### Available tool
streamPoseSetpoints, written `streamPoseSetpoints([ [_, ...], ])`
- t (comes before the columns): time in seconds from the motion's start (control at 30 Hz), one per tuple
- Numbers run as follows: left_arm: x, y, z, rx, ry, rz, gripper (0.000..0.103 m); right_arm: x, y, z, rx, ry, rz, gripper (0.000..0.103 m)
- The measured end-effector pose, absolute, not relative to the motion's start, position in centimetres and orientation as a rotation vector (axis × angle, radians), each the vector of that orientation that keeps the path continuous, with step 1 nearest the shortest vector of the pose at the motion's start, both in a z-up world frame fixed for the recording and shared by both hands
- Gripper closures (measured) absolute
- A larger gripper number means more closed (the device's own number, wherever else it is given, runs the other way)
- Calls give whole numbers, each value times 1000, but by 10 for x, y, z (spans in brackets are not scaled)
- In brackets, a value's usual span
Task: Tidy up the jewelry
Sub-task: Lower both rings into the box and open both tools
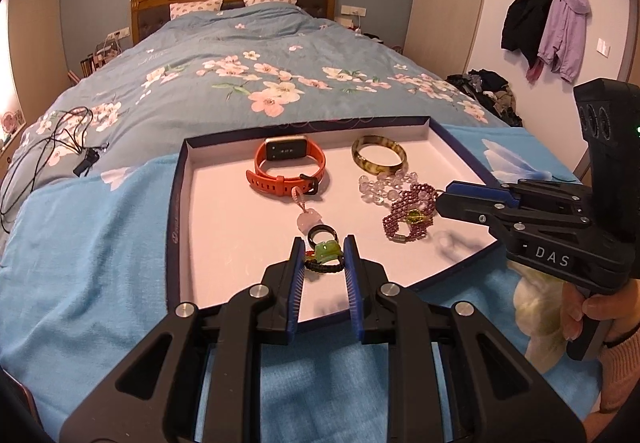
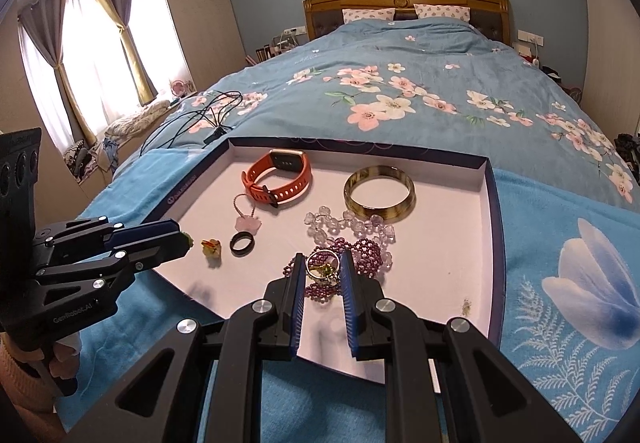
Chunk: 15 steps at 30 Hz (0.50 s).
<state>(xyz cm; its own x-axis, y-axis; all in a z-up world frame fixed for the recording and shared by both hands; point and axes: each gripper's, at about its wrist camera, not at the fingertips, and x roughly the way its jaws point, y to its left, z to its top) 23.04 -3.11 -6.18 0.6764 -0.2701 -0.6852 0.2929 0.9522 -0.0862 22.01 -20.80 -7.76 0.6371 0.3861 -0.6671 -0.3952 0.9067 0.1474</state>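
Tray (image 2: 486, 199) right side bare; bead pile (image 2: 352, 239) crowds centre; walls probably low.

The white letters "DAS" are seen on the black body of the right gripper (image 1: 442, 199), in the left wrist view. The white word "GenRobot.AI" is seen on the black body of the left gripper (image 2: 185, 240), in the right wrist view. A small round sign and a line of tiny pale letters are printed on the dark left wall of the tray (image 2: 182, 193); these letters are too small and blurred to be read. Marks are shown on the screen of the orange smart watch (image 1: 286, 153), but they cannot be read either.
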Motion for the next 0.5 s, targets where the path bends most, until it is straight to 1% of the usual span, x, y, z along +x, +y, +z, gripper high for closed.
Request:
streamPoseSetpoints([
  [0.5,249,-36,-86,38,824,-287,83,230,-203,-91,-28,810,431,87],
])
